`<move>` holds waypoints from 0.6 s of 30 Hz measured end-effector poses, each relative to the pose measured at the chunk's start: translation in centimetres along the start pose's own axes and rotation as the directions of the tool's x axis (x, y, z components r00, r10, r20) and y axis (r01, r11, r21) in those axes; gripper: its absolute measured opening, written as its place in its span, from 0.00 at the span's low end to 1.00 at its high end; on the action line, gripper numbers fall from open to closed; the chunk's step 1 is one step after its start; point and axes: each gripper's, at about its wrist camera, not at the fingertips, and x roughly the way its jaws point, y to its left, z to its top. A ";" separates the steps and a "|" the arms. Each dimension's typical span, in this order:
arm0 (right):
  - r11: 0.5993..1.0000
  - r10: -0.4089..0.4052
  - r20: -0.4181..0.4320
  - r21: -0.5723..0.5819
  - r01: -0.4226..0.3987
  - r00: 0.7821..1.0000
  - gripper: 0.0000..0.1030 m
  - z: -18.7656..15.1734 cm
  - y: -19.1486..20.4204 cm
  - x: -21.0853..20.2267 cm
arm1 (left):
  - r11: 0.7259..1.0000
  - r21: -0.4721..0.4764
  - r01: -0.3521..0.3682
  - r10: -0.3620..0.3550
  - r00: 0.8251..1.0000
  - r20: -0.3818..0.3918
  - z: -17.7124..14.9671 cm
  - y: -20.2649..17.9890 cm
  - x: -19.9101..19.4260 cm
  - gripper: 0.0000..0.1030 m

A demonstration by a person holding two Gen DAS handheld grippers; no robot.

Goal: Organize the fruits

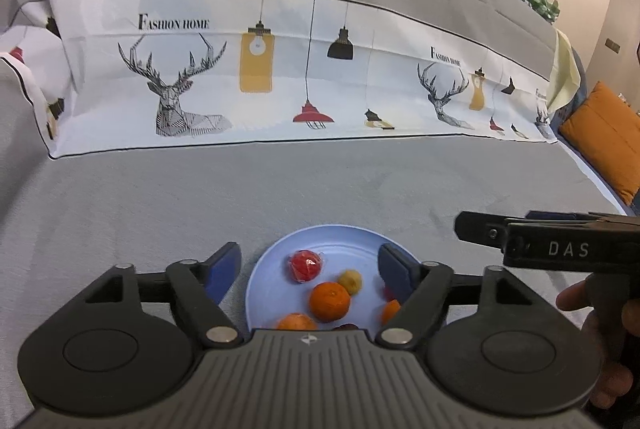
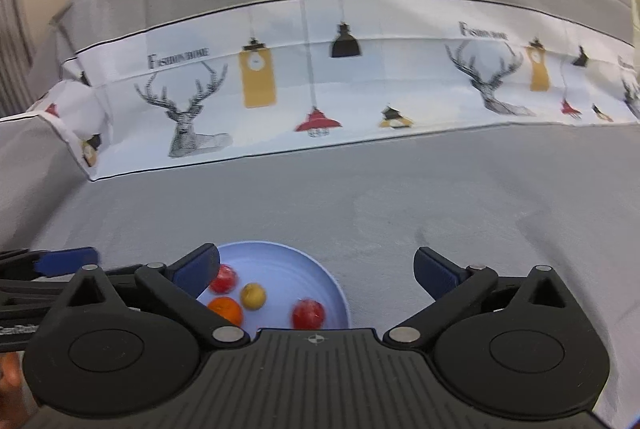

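Okay, I've got both grippers over the near edge of the grey bed cover (image 1: pixel 200 197): left gripper (image 1: pixel 310 271) spread wide, empty, straddling the pale blue plate (image 1: pixel 340 237); right gripper (image 2: pixel 316 269) also wide, empty, plate (image 2: pixel 280 257) under its left finger. Round fruits sit inside the smooth rim: wrapped red one (image 1: pixel 305 266), orange (image 1: pixel 330 301), small yellow one (image 1: pixel 351 280). Soft flat fabric lies open beyond toward the printed deer band (image 1: pixel 256 77).

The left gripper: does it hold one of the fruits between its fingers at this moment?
No. The left gripper is open, its blue pads wide apart with nothing between them, and the fruits lie in the blue plate below.
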 end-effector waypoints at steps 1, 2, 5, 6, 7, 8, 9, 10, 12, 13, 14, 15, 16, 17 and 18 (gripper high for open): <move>1.000 -0.009 -0.006 0.012 0.009 1.000 0.99 0.0 -0.3 -0.2 | 1.000 0.002 -0.004 0.004 1.000 -0.001 -0.1 0.0 -0.2 0.82; 1.000 -0.014 -0.007 0.022 0.014 1.000 0.99 -0.2 -0.5 -0.4 | 1.000 0.004 -0.008 0.008 1.000 -0.004 -0.1 0.0 -0.4 0.82; 0.999 -0.021 0.002 0.030 0.021 1.000 0.99 -0.5 -1.1 -1.3 | 1.000 -0.004 -0.027 0.027 1.000 -0.007 -0.5 0.1 -0.9 0.83; 0.999 -0.026 0.006 0.026 0.026 1.000 0.99 -0.7 -1.2 -1.6 | 0.999 -0.012 -0.030 0.030 1.000 -0.009 -0.7 0.2 -1.1 0.83; 0.999 -0.035 0.010 0.019 0.035 0.999 0.99 -0.8 -1.3 -1.9 | 0.999 -0.023 -0.031 0.031 0.999 -0.013 -0.9 0.2 -1.3 0.83; 0.999 -0.045 0.013 0.012 0.045 0.999 0.99 -1.0 -1.3 -2.3 | 0.999 -0.033 -0.033 0.032 0.999 -0.018 -1.1 0.3 -1.5 0.84; 0.999 -0.053 0.013 0.009 0.053 0.999 0.99 -1.1 -1.4 -2.5 | 0.999 -0.039 -0.035 0.034 0.999 -0.021 -1.3 0.3 -1.7 0.84; 0.998 -0.062 0.010 0.010 0.061 0.998 0.99 -1.3 -1.5 -2.8 | 0.998 -0.043 -0.038 0.037 0.999 -0.022 -1.5 0.2 -2.0 0.84; 0.997 -0.073 -0.015 0.031 0.073 0.997 0.99 -1.8 -1.7 -3.3 | 0.997 -0.053 -0.048 0.047 0.999 -0.024 -1.9 0.2 -2.5 0.90; 0.996 -0.079 -0.042 0.046 0.081 0.996 0.99 -2.0 -1.8 -3.5 | 0.997 -0.059 -0.056 0.055 0.998 -0.028 -2.1 0.2 -2.7 0.93; 0.995 -0.083 -0.065 0.057 0.087 0.994 0.99 -2.3 -1.9 -3.6 | 0.996 -0.062 -0.068 0.066 0.997 -0.032 -2.2 0.2 -2.8 0.98; 0.993 -0.088 -0.091 0.066 0.094 0.992 0.99 -2.5 -1.9 -3.8 | 0.995 -0.062 -0.083 0.081 0.996 -0.036 -2.3 0.2 -3.0 0.99; 0.992 -0.089 -0.117 0.076 0.098 0.989 0.99 -2.8 -2.0 -4.0 | 0.993 -0.061 -0.099 0.097 0.994 -0.044 -2.5 0.1 -3.1 0.99; 0.991 -0.088 -0.131 0.085 0.099 0.987 0.99 -3.0 -2.1 -4.3 | 0.992 -0.061 -0.108 0.104 0.993 -0.054 -2.7 0.2 -3.3 0.99; 0.991 -0.083 -0.136 0.095 0.096 0.987 0.99 -3.3 -2.2 -4.7 | 0.992 -0.063 -0.111 0.108 0.992 -0.063 -2.8 0.2 -3.5 0.99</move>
